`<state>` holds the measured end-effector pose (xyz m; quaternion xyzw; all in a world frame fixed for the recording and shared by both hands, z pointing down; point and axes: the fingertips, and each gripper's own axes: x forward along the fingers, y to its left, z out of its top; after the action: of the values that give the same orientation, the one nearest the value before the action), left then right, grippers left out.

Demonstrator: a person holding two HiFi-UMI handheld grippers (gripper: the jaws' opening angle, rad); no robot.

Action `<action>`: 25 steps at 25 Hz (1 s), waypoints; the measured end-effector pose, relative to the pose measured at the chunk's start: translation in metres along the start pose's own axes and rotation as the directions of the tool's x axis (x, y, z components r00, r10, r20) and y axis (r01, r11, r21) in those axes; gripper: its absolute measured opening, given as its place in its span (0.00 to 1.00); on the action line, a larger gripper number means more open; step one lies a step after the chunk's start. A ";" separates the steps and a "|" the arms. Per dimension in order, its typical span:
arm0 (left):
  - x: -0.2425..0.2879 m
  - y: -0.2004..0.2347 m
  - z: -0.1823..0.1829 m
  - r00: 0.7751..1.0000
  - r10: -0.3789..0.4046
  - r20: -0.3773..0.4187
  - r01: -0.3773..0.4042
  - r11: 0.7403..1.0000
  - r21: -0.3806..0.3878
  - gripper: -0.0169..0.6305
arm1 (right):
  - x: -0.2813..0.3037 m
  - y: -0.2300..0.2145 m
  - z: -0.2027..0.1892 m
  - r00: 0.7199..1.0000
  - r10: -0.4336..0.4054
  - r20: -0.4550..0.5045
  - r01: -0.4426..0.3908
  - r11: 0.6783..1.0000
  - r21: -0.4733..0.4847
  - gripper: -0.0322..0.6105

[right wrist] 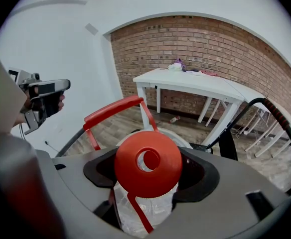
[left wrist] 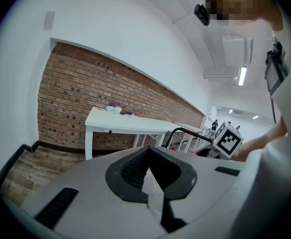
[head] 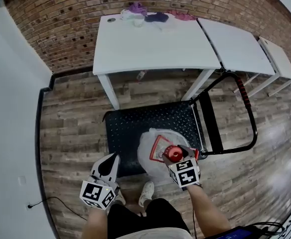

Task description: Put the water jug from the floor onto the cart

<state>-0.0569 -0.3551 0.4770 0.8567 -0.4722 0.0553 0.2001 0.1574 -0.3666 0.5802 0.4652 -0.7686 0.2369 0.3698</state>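
Two hand-held grippers in play, and each view gives us something the others don't. From the head view we get the whole layout: the black cart (head: pixel 135 126) sits on the wooden floor (head: pixel 71 133) just in front of the white bench (head: pixel 150 44), with its push handle (head: pixel 246 101) off to the right. The water jug (head: pixel 155 151) shows over the near right part of the cart's deck, though we can't tell from up there whether it's touching the deck or hanging just above it. The right gripper view is the one that nails the grip. The right hand-held gripper (right wrist: pixel 148 176) has its jaws clamped on the jug's neck right under the red cap (right wrist: pixel 148 163), so the jug hangs straight below it, and the red carry handle (right wrist: pixel 113 111) sticks up behind the cap. That view also catches the left hand-held gripper (right wrist: pixel 43 101) held up off to the side, well apart from the jug. In its own view we see its jaws closed together with nothing in them, plus the brick wall (left wrist: pixel 85 93) and the right one's marker cube (left wrist: pixel 228 138).
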 end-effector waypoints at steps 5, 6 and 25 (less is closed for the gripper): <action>0.011 0.016 -0.008 1.000 0.009 -0.006 -0.009 1.000 -0.002 0.02 | 0.020 -0.010 0.007 1.000 -0.006 -0.006 0.006 1.000 0.000 0.54; 0.012 0.020 -0.011 1.000 0.012 -0.010 -0.012 1.000 -0.004 0.02 | 0.025 -0.010 0.008 1.000 -0.007 -0.009 0.007 1.000 -0.001 0.54; 0.023 0.064 -0.050 0.996 0.052 -0.066 -0.053 0.998 -0.014 0.02 | 0.118 -0.003 -0.030 0.997 0.004 -0.078 -0.005 1.000 -0.013 0.54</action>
<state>-0.0932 -0.3841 0.5477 0.8401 -0.4883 0.0847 0.2207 0.1363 -0.4101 0.6917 0.4516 -0.7559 0.2508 0.4021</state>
